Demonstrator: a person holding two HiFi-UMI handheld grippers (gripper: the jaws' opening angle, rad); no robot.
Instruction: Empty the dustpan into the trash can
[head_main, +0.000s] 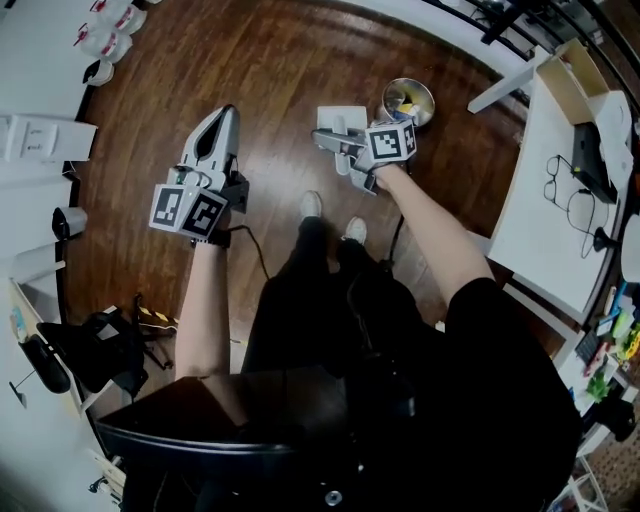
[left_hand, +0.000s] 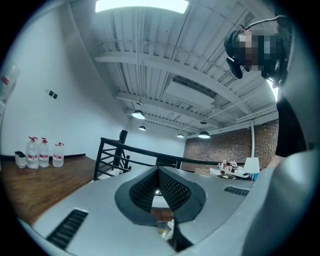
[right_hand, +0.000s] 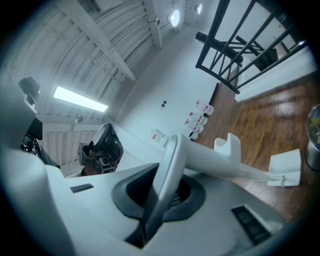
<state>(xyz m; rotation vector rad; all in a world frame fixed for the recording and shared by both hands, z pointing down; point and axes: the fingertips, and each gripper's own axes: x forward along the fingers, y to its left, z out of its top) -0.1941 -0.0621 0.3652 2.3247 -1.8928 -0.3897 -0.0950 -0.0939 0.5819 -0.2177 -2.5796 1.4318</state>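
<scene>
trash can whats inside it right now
Yellow and dark scraps lie inside the shiny trash can. They cover its bottom, and they are too small to tell what they are.

Both arms reach forward, bare below short sleeves. The right arm (head_main: 440, 240) stretches out nearly straight, bringing the right gripper (head_main: 328, 138) just beside the trash can (head_main: 408, 100), its marker cube close under the can's rim. Its jaws point away from the can and are clamped on the thin handle of the dustpan (head_main: 342, 120). The left arm (head_main: 205, 300) runs straight ahead. The left gripper (head_main: 220, 118) hangs well apart from the can, jaws pressed together with nothing between them.
</scene>
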